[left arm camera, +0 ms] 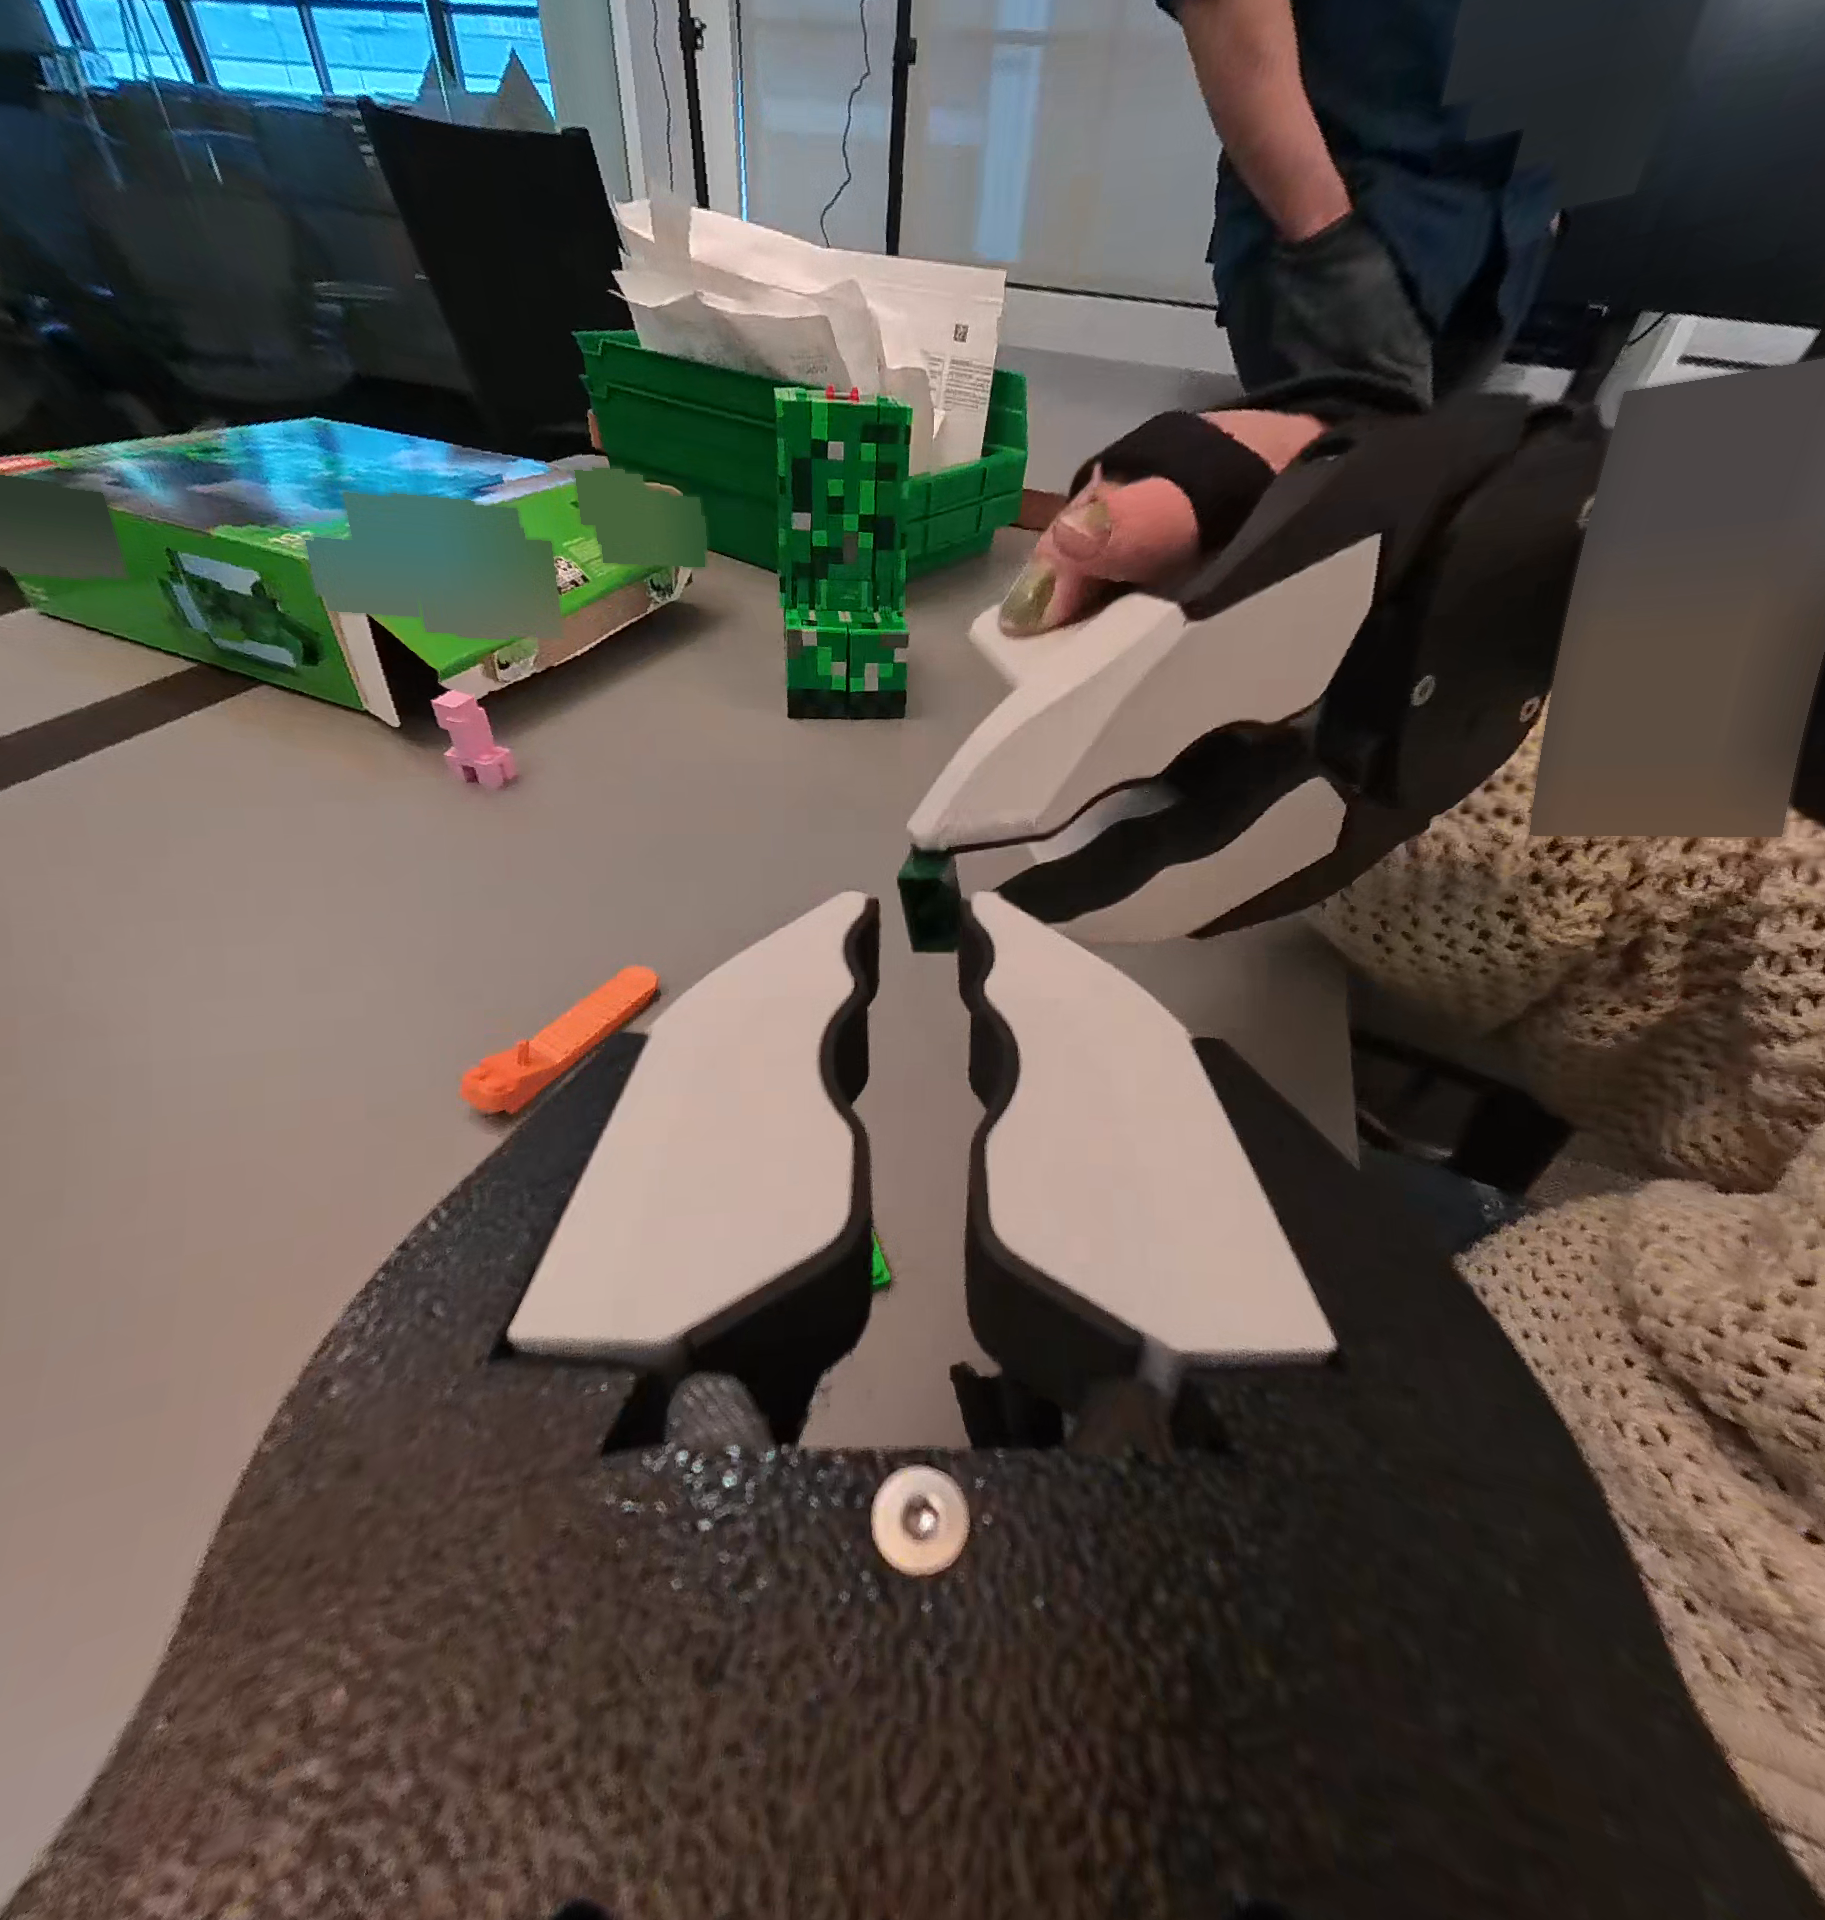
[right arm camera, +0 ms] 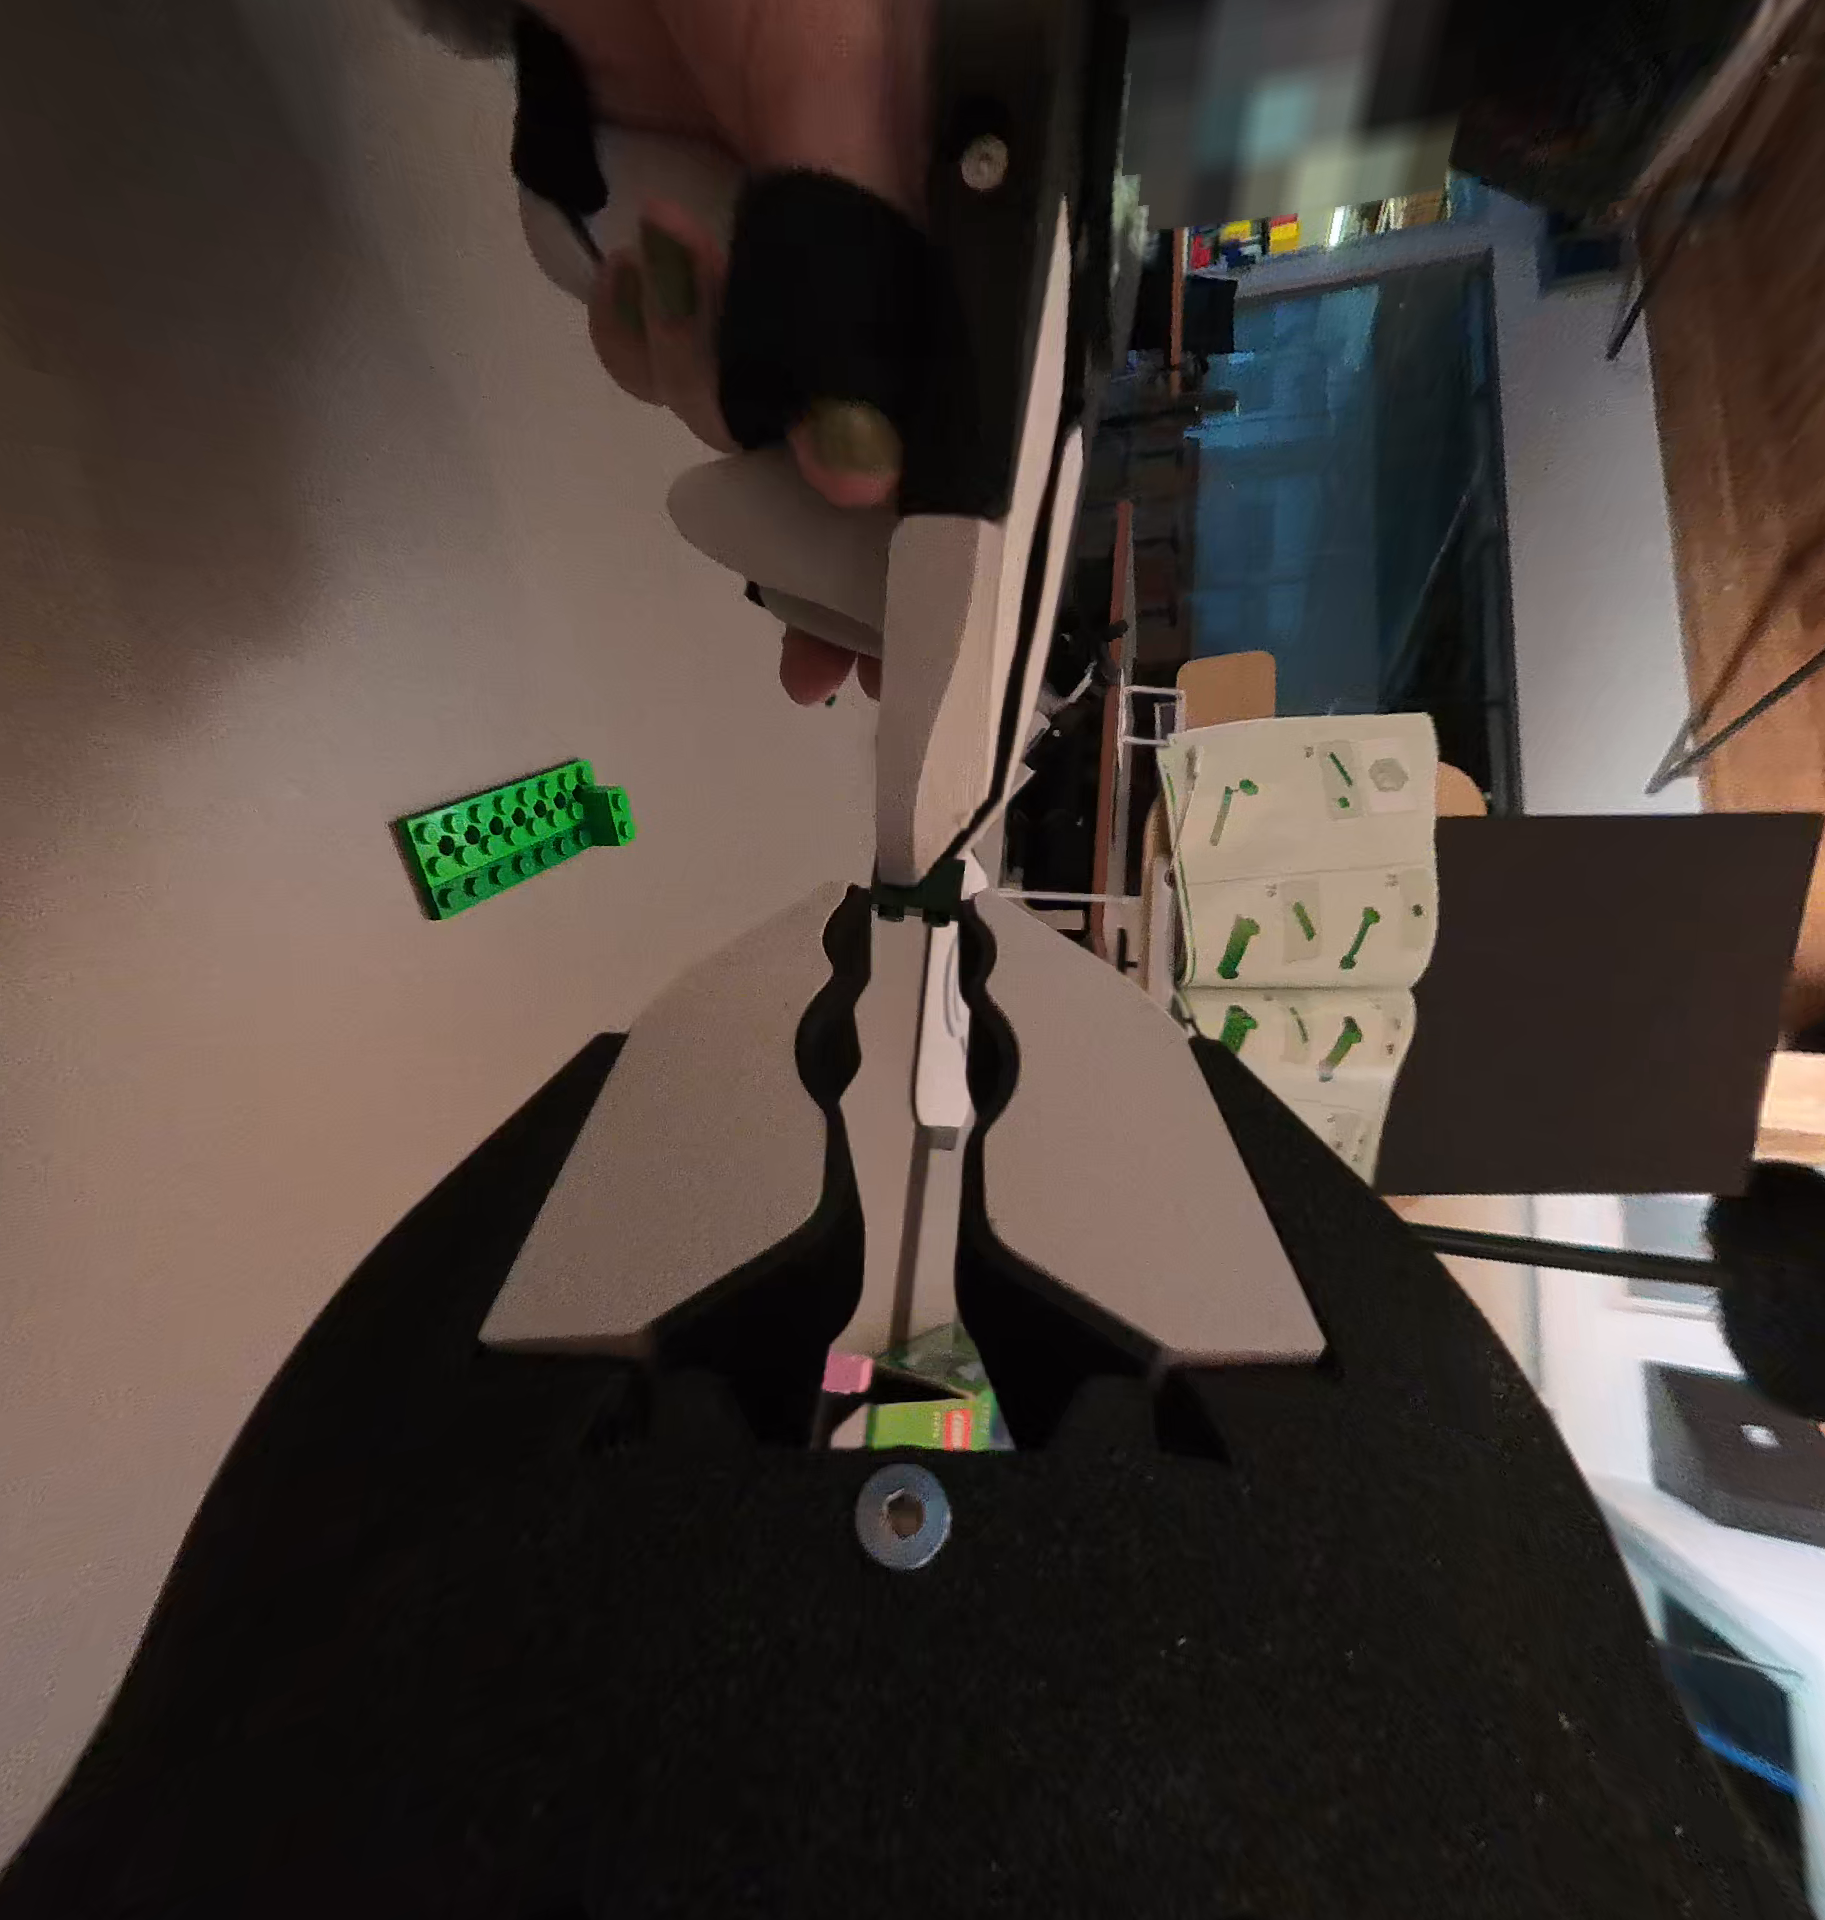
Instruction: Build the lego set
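A small dark green brick (left arm camera: 929,906) is held above the grey table (left arm camera: 264,987), pinched from two sides. My left gripper (left arm camera: 920,906) is shut on it from the near side. My right gripper (left arm camera: 965,862) comes in from the right and grips the same brick. In the right wrist view the brick (right arm camera: 913,899) sits between my right gripper's (right arm camera: 920,904) tips, and the left gripper (right arm camera: 918,868) meets it from above. A green studded plate assembly (right arm camera: 513,836) lies on the table. A tall green blocky figure (left arm camera: 843,540) stands farther back.
An orange brick separator (left arm camera: 560,1039), a pink pig figure (left arm camera: 475,740), the green set box (left arm camera: 264,551) and a green bin with papers (left arm camera: 742,447) are on the table. An open instruction booklet (right arm camera: 1303,883) stands to the right. A person (left arm camera: 1334,208) stands behind. Less than 4 cm separates the two grippers' tips. From either gripper's tips it is about 30 cm to the pink pig figure (left arm camera: 475,740).
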`<state>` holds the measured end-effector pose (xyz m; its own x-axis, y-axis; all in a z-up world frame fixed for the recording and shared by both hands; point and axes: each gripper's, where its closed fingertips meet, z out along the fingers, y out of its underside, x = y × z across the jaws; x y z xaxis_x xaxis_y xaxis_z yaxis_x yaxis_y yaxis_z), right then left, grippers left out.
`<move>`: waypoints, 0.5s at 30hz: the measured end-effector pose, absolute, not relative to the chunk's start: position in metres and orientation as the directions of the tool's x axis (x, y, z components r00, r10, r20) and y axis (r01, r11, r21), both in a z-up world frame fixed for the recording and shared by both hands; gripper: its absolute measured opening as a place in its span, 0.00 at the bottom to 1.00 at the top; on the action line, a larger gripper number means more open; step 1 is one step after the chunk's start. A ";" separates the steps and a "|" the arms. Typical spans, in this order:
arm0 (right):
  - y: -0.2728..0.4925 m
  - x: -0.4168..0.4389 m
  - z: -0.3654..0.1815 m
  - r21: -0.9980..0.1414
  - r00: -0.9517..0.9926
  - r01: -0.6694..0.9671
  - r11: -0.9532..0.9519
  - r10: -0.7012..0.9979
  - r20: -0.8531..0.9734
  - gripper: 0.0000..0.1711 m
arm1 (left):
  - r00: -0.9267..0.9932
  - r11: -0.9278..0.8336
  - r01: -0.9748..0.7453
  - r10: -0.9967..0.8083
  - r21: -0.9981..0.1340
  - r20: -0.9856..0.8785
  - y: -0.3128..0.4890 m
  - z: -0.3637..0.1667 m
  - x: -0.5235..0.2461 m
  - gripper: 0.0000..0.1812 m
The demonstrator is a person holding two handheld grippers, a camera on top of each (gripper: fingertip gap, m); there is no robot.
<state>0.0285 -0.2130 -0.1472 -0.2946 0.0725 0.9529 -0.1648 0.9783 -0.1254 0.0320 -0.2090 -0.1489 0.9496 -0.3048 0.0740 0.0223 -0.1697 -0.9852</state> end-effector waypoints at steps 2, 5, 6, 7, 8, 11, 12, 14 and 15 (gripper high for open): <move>-0.215 0.028 -0.149 -0.081 -0.288 -0.166 0.983 0.030 0.957 0.09 | 0.943 -0.181 0.016 -0.323 -0.983 0.075 -0.209 -0.151 0.035 0.05; -0.217 0.029 -0.149 -0.061 -0.280 -0.180 0.982 0.008 0.960 0.09 | 0.942 -0.163 -0.011 -0.333 -0.987 0.045 -0.212 -0.152 0.035 0.05; -0.219 0.030 -0.149 -0.082 -0.288 -0.191 0.978 0.024 0.957 0.09 | 0.940 -0.153 -0.023 -0.339 -0.988 0.030 -0.213 -0.152 0.035 0.04; -0.220 0.031 -0.148 -0.134 -0.299 -0.211 0.968 0.066 0.952 0.09 | 0.938 -0.136 -0.039 -0.345 -0.990 0.010 -0.214 -0.151 0.035 0.04; -0.224 0.034 -0.146 -0.233 -0.322 -0.243 0.942 0.148 0.935 0.09 | 0.938 -0.108 -0.059 -0.347 -0.992 -0.018 -0.215 -0.149 0.034 0.04; -0.229 0.045 -0.132 -0.661 -0.519 -0.253 0.707 0.477 0.709 0.12 | 0.911 0.050 -0.129 -0.388 -0.990 -0.138 -0.223 -0.138 0.035 0.04; -0.229 0.047 -0.127 -0.770 -0.586 -0.219 0.599 0.550 0.594 0.12 | 0.898 0.096 -0.140 -0.408 -0.986 -0.167 -0.226 -0.135 0.037 0.04; -0.232 0.053 -0.123 -0.884 -0.702 -0.140 0.446 0.584 0.406 0.12 | 0.876 0.151 -0.147 -0.440 -0.978 -0.199 -0.232 -0.131 0.043 0.04; -0.235 0.056 -0.124 -0.907 -0.744 -0.106 0.407 0.573 0.344 0.12 | 0.867 0.170 -0.158 -0.448 -0.973 -0.219 -0.233 -0.130 0.045 0.04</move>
